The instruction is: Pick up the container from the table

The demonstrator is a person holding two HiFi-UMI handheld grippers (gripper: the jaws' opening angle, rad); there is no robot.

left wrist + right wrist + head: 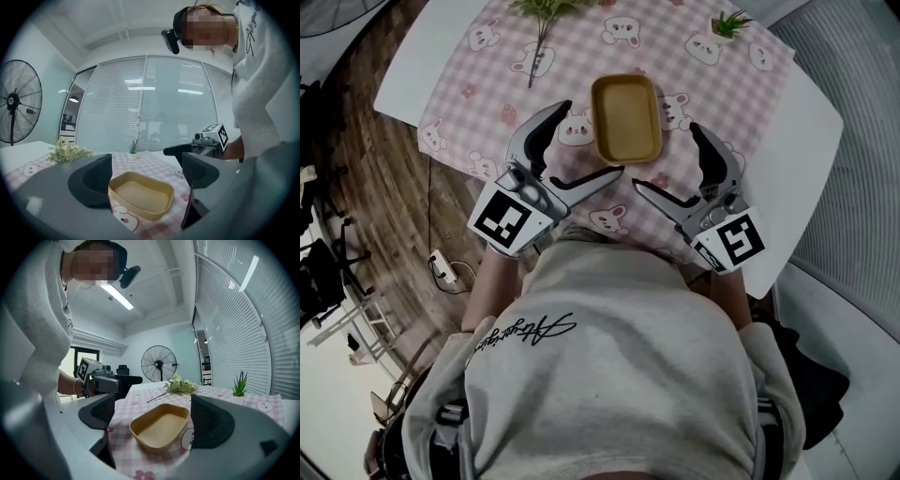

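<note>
We are at the approach, left gripper [581, 141] and right gripper [672, 161] both spread wide and empty beside the yellow container [625, 118], which next needs clamping.

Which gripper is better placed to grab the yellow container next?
Left, narrowly. Both are open, but the left gripper reaches the side of the container, while the right gripper sits slightly farther off.

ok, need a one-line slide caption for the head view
Head view: left gripper and right gripper, both open, flank an empty yellow container on a pink checked tablecloth.
</note>
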